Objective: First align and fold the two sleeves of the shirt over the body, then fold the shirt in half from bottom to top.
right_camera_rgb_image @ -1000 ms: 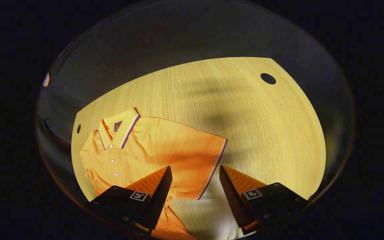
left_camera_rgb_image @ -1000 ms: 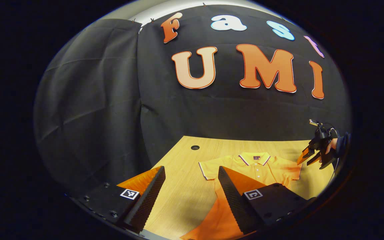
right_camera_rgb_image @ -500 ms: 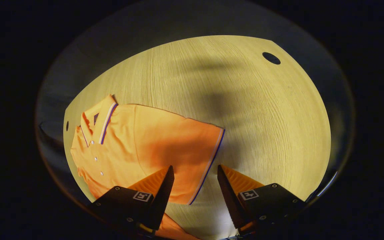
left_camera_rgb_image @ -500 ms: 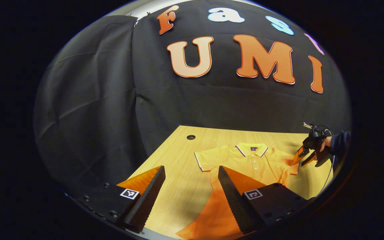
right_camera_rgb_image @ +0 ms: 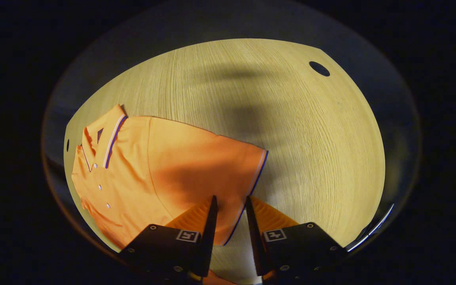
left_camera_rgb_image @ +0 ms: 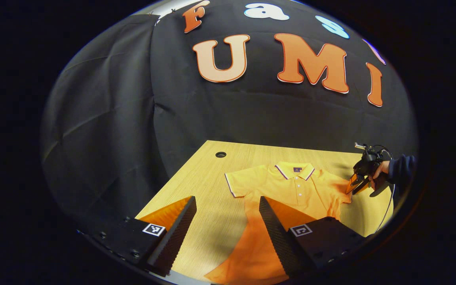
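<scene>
An orange polo shirt (left_camera_rgb_image: 291, 190) lay flat and face up on a light wooden table (left_camera_rgb_image: 212, 174), its collar (left_camera_rgb_image: 294, 170) toward the booth's back wall and both short sleeves spread out to the sides. In the right gripper view, the striped cuff of one sleeve (right_camera_rgb_image: 251, 174) ran down into the gap between the fingers of the right gripper (right_camera_rgb_image: 230, 206). That gap had narrowed since half a second earlier, when the fingers stood clearly wider apart; they were now partly closed around the cuff edge without yet pinching it, a slit still showing between them. In the left gripper view, the same gripper (held by a hand (left_camera_rgb_image: 378, 171) in a dark sleeve (left_camera_rgb_image: 400, 168)) sat lower and closer against the shirt's sleeve than before. The left gripper (left_camera_rgb_image: 228, 206) hung above the table with its fingers spread wide, holding nothing; the shirt's lower body lay just beyond and under one finger.
</scene>
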Action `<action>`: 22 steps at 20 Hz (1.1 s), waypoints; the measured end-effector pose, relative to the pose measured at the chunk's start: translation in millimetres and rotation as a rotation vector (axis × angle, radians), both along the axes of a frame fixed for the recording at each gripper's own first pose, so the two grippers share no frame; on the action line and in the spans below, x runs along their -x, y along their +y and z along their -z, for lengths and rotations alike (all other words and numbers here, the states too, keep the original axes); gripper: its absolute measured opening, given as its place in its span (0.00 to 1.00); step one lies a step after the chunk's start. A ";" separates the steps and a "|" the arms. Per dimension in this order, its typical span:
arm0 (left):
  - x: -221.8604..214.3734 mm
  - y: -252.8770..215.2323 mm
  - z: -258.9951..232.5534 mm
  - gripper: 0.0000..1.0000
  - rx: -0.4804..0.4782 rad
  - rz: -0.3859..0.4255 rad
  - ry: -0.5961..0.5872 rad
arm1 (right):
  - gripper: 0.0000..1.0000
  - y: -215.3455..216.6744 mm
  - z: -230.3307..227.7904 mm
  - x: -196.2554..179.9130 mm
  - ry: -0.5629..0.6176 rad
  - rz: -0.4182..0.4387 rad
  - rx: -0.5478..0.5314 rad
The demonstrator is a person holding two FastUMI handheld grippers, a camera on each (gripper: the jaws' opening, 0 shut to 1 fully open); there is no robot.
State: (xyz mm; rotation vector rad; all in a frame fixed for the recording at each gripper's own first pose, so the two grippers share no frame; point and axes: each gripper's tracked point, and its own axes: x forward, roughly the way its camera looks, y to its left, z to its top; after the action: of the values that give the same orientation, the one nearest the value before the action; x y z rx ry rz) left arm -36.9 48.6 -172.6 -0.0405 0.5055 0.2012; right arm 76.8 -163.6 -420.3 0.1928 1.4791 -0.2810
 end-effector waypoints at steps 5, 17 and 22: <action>3.3 9.7 3.2 0.98 0.009 -0.019 0.013 | 0.13 16.0 -2.5 -9.0 -0.049 0.060 -0.122; 14.9 11.0 3.1 0.98 -0.046 -0.010 0.028 | 0.06 76.7 -59.0 -47.8 -0.200 -0.104 -0.184; 24.8 17.2 -1.6 0.99 -0.106 -0.021 0.034 | 0.06 121.4 -73.2 -60.7 -0.221 -0.165 -0.241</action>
State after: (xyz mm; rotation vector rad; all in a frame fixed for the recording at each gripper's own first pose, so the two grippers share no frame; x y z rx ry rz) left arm -61.7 65.8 -171.0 0.0613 0.5277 0.2489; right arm 137.5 -42.2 -347.1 0.2845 1.2972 0.0520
